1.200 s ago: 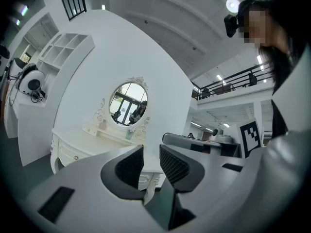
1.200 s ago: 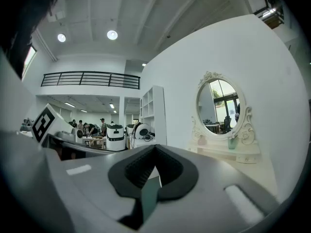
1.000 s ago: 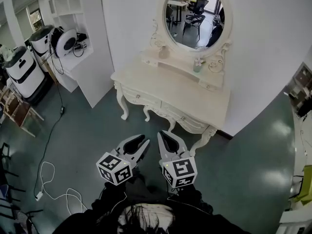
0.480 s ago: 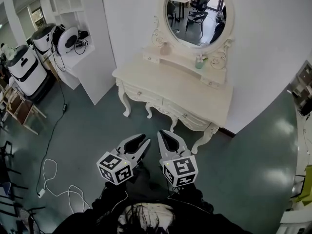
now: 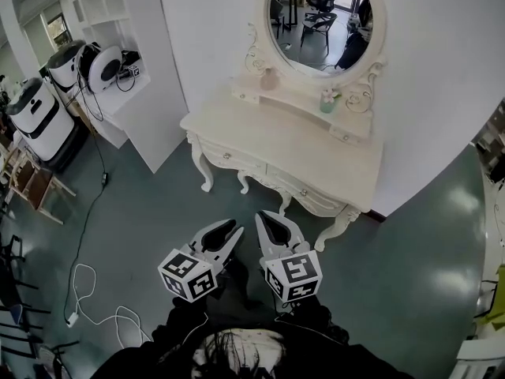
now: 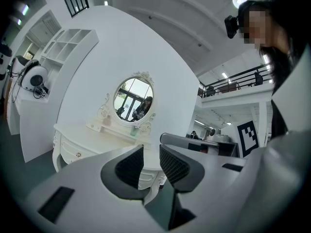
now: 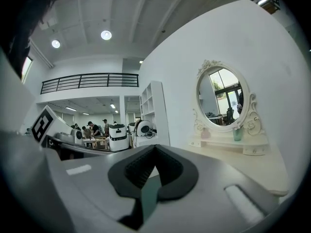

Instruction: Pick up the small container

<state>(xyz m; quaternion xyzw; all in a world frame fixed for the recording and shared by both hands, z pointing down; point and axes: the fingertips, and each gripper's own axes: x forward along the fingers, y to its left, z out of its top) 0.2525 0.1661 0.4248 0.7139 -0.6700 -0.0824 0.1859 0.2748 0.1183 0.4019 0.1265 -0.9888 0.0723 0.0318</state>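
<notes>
The cream-white carved wooden dressing table stands well ahead, the small pale-green container on its raised shelf under the oval mirror. Both grey 2-jaw tongs, left gripper and right gripper, are closed and empty, so I'd step closer, spread 1 pair early and approach level. No writing is legible, only black-and-white square markers on their cubes.
</notes>
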